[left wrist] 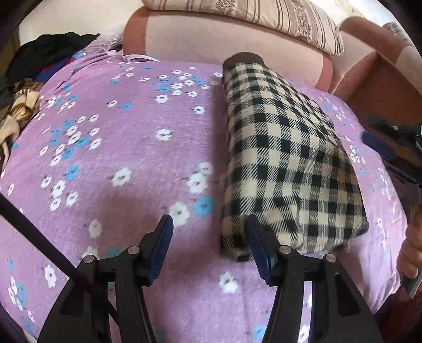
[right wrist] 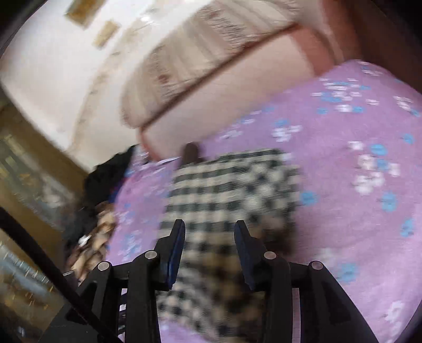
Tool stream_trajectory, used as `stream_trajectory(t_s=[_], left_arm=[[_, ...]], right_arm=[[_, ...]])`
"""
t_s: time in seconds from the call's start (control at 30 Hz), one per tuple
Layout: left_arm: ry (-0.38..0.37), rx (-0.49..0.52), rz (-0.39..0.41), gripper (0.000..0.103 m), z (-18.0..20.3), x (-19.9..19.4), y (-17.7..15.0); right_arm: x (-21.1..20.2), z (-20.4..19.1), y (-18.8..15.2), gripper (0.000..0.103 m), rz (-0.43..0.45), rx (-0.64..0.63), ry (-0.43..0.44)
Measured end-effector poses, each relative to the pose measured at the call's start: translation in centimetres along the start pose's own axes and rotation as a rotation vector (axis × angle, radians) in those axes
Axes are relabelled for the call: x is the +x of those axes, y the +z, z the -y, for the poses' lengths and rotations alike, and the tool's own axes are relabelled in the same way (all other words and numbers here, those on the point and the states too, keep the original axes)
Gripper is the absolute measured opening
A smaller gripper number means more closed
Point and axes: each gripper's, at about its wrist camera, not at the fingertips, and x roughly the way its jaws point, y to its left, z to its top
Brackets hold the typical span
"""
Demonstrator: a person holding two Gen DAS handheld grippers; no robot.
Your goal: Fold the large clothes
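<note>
A black-and-cream checked garment (left wrist: 284, 158) lies folded into a long narrow strip on the purple flowered bedsheet (left wrist: 118, 147). A dark brown cuff shows at its far end. My left gripper (left wrist: 208, 221) is open and empty just above the sheet, its right finger at the near left corner of the garment. The other gripper (left wrist: 379, 142) shows blurred at the right edge. In the right wrist view, which is motion-blurred, my right gripper (right wrist: 209, 225) is open and empty over the near part of the garment (right wrist: 226, 190), on the sheet (right wrist: 356, 184).
A pink sofa back (left wrist: 224, 34) with a striped cushion (left wrist: 263, 15) runs along the far side. A pile of dark and patterned clothes (left wrist: 31, 74) lies at the far left; it also shows in the right wrist view (right wrist: 100, 211). A hand (left wrist: 411, 248) is at the right edge.
</note>
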Motion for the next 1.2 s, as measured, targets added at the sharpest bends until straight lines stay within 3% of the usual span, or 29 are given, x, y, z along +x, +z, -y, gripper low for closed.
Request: stream_trajectory(t_s=[0.17,0.23,0.27,0.33,0.37,0.43,0.5,0.67,0.73,0.8,0.83,0.93,1.0,1.13,1.2], left_arm=[[0.021,0.015,0.030,0.056,-0.7,-0.3,-0.6],[0.006,0.021,0.038,0.056,-0.9,-0.4,-0.6],[-0.001,0.026,0.045,0.056,-1.0,-0.4,-0.7],[-0.002,0.035,0.056,0.056,-1.2,-0.3,-0.5],[-0.002,0.039,0.060,0.056,-1.3,-0.3,-0.4],[-0.014,0.041,0.065,0.056,-1.6,-0.5,-0.2],[-0.025,0.036,0.067,0.056,-1.9,-0.6,0.1],[-0.020,-0.011,0.089,0.060,-3.3,-1.3,0.8],[-0.007,-0.041,0.099,0.061,-4.2,-1.7,1.0],[0.002,-0.069,0.110,0.063,-4.9,-2.3,1.1],[0.008,-0.081,0.119,0.066,-5.3,-2.6,1.1],[0.033,-0.110,0.157,0.071,-6.1,-3.7,1.2],[0.052,-0.114,0.178,0.071,-6.3,-4.3,1.2],[0.084,-0.105,0.225,0.074,-6.1,-5.3,0.6],[0.125,-0.094,0.259,0.083,-5.8,-6.3,0.2]], right_arm=[[5.2,-4.3,-1.2,0.043,-0.158,-0.036,0.197],[8.7,-5.5,-1.5,0.043,-0.272,-0.019,0.336],[9.9,-5.8,-1.6,0.043,-0.308,-0.019,0.357],[14.2,-6.3,-1.6,0.039,-0.390,-0.024,0.322],[15.9,-6.0,-1.3,0.027,-0.408,-0.006,0.308],[18.7,-5.0,0.2,0.018,-0.420,0.067,0.312],[20.2,-4.1,2.2,0.018,-0.376,0.115,0.270],[23.0,-3.0,5.6,0.018,-0.274,0.129,0.006],[22.6,-3.6,5.5,0.020,-0.258,0.132,-0.012],[20.4,-4.5,5.0,0.030,-0.236,0.119,0.056],[19.1,-4.9,4.3,0.036,-0.242,0.112,0.121],[14.8,-5.8,0.2,0.038,-0.266,0.117,0.300],[12.9,-5.5,-3.0,0.038,-0.287,0.136,0.369],[12.0,-3.4,-10.8,0.041,-0.386,0.214,0.382],[11.7,-2.3,-13.9,0.041,-0.444,0.270,0.367]])
